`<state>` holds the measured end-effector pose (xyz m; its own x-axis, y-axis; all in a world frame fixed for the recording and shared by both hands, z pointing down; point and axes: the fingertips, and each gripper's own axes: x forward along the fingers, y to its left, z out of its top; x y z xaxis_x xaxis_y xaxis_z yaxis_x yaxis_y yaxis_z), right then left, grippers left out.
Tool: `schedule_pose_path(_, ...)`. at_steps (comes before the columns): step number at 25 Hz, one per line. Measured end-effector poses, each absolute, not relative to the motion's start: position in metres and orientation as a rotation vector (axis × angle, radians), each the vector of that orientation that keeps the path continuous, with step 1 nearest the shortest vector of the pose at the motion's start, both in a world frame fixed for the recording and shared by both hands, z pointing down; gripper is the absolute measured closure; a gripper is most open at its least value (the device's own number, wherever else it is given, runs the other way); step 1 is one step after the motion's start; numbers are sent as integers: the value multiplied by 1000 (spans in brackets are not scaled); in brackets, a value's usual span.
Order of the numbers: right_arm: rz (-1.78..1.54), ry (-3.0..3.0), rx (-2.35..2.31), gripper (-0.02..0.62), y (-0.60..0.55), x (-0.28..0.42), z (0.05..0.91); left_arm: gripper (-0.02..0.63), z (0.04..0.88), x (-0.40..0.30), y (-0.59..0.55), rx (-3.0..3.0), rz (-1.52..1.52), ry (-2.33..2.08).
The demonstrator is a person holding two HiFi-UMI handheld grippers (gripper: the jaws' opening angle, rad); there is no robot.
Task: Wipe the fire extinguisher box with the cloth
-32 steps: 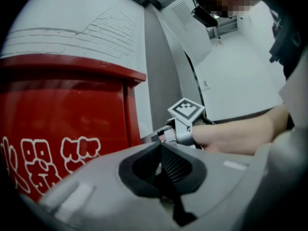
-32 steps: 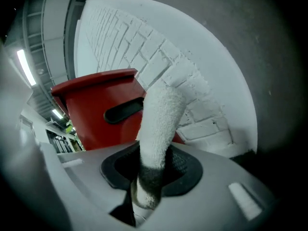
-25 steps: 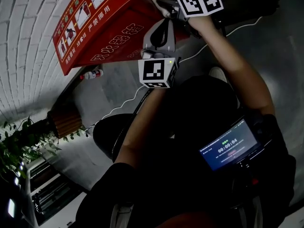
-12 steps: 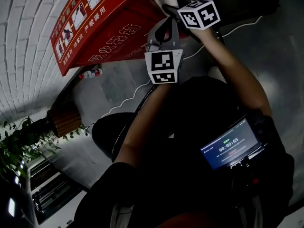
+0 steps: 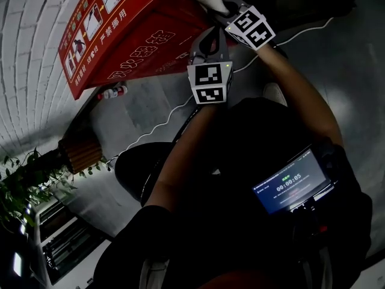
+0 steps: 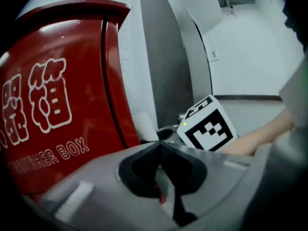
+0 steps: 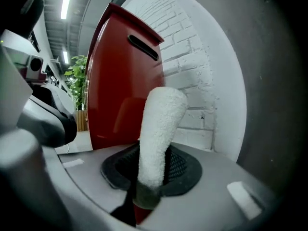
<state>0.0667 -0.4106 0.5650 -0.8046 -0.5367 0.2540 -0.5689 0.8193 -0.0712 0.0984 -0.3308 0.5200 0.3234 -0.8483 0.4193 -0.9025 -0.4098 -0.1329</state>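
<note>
Grey floor [image 5: 147, 104] | white cable [image 5: 150, 133] lying across | possibly a small bottle [image 5: 114, 93] beside

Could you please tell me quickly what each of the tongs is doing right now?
Left tongs: closed, holding nothing.
Right tongs: closed on the white cloth.

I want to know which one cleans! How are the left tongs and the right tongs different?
The right tongs pinch a white fluffy cloth; the left tongs are shut on nothing. The right tongs point along the side of the red box by the brick wall; the left tongs face its lettered front. Both are grey, closed and close to the box.
</note>
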Motion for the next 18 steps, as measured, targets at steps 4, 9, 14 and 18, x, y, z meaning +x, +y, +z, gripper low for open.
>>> schedule_pose_path(4,114,-2791,839,515,-407,66,574,607,536,101,-329,2439,683,-1606)
schedule_pose_path(9,-14,-2791,757,515,-400,66,598,606,556,99,-329,2419,707,-1587)
schedule_pose_path(14,-107,-2761,671,515,-391,69,620,607,571,99,-329,2398,720,-1573)
schedule_pose_path(18,-140,-2707,619,515,-387,71,639,606,586,98,-329,2382,744,-1555)
